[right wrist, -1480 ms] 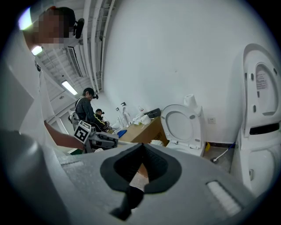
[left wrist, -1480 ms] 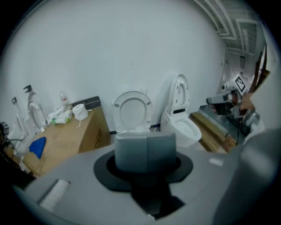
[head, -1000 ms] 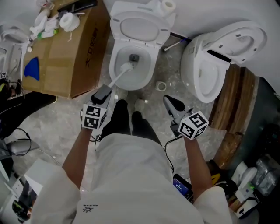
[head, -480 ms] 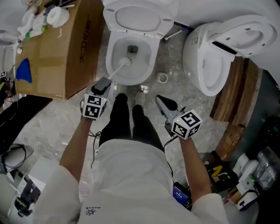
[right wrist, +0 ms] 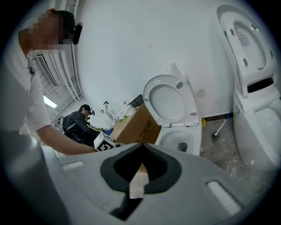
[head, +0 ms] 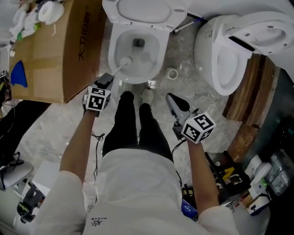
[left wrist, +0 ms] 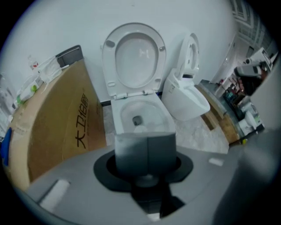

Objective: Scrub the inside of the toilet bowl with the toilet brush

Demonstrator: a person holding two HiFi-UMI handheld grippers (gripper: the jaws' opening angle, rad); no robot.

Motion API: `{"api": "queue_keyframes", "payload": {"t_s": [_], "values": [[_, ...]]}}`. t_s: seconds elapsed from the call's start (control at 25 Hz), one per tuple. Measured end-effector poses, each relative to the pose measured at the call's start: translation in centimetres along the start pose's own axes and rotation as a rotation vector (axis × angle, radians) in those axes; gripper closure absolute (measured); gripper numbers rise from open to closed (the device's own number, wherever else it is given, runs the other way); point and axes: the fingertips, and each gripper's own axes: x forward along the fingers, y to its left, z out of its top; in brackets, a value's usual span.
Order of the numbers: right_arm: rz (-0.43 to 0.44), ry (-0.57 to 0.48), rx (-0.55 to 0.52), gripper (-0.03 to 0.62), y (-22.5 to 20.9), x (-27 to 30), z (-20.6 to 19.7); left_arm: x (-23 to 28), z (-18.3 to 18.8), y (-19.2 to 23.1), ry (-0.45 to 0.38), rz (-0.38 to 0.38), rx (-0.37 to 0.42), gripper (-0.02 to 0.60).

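A white toilet (head: 154,64) stands open ahead of me, seat lid (head: 142,11) raised. The white toilet brush (head: 125,60) has its head inside the bowl, against the near-left wall and short of the drain hole (head: 138,42). Its handle slants back to my left gripper (head: 109,78), which is shut on the handle. In the left gripper view the jaws (left wrist: 147,145) close round the grey handle, with the bowl (left wrist: 151,113) just beyond. My right gripper (head: 173,98) hangs shut and empty over the floor, right of the person's legs; its tips (right wrist: 140,145) meet.
A large cardboard box (head: 59,50) stands left of the toilet with clutter on top. A second white toilet (head: 229,50) sits at the right on wooden boards (head: 248,114). A tape roll (head: 172,73) lies on the floor between the toilets. Tools and bottles (head: 257,183) crowd the lower right.
The brush head has slid from near the drain toward the near-left wall of the bowl as my left gripper drew back. The right gripper has barely shifted.
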Motion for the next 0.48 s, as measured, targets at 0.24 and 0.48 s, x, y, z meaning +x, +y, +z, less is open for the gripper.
{"api": "queue_keyframes", "payload": {"t_s": [0.24, 0.48], "values": [[-0.007, -0.015, 0.033, 0.594, -0.2, 0.5, 0.4, 1.4, 0.5, 1.1, 0.025, 0.001, -0.055, 0.430], [-0.023, -0.017, 0.049, 0.594, -1.0, 0.9, 0.7, 2.6, 0.9, 2.4, 0.040, 0.015, -0.059, 0.430]]}}
